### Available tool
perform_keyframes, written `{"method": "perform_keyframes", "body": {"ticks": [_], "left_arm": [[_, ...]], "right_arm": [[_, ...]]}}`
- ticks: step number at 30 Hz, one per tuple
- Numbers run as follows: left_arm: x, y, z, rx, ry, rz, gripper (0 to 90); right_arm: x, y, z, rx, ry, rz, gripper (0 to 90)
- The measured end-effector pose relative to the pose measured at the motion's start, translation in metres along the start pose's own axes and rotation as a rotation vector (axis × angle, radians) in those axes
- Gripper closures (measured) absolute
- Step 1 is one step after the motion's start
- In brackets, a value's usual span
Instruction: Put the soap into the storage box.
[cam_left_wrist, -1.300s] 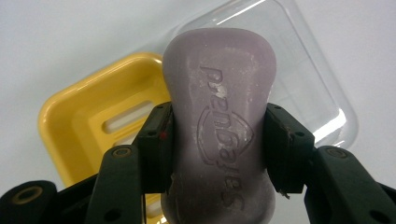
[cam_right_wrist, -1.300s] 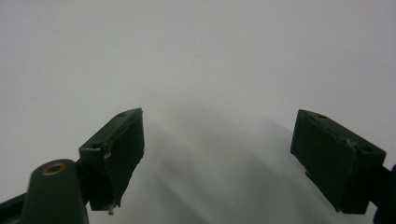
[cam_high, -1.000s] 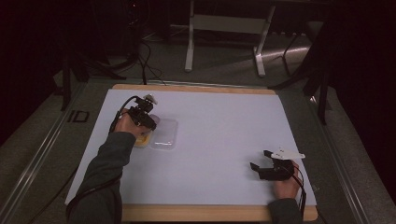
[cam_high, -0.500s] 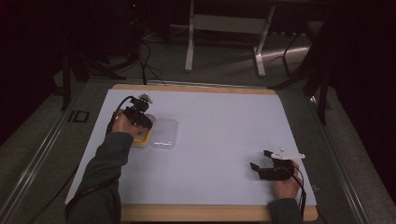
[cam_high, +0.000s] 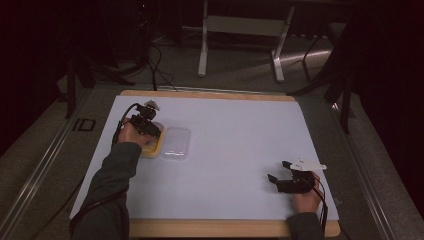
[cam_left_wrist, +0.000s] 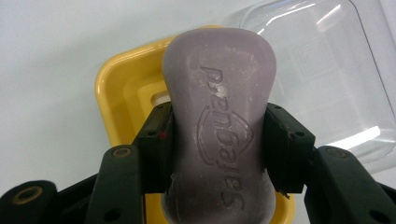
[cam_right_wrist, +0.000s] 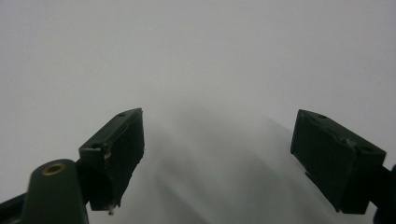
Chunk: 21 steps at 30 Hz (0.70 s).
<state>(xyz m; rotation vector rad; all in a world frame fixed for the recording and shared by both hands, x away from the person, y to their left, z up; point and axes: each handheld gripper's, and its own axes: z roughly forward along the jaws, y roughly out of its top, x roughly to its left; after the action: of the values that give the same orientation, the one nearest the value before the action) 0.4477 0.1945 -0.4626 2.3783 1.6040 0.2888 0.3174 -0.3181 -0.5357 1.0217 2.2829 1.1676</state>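
Since the earlier frames the left gripper (cam_high: 150, 131) has edged slightly toward the upper left of the high view; the right gripper (cam_high: 284, 174) is unchanged at lower right. High view: left gripper sits over the yellow soap dish (cam_high: 153, 148), hiding most of it; the clear lid (cam_high: 176, 143) lies just beside it, faint against the white table sheet (cam_high: 235, 135). Left gripper view: jaws clamped on both sides of the mauve soap bar (cam_left_wrist: 218, 126), held above the dish (cam_left_wrist: 116, 93); the bar's lower end is cut off. Right gripper view: jaws wide apart, nothing between them; the surface is blurred.
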Motion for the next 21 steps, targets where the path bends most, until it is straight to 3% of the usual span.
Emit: {"method": "perform_keyframes", "body": {"ticks": [21], "left_arm": [[0.0055, -0.0044, 0.0053, 0.011, 0.015, -0.063, 49.5]], "right_arm": [[0.0002, 0.0, 0.0001, 0.0, 0.0, -0.001, 17.1]]}}
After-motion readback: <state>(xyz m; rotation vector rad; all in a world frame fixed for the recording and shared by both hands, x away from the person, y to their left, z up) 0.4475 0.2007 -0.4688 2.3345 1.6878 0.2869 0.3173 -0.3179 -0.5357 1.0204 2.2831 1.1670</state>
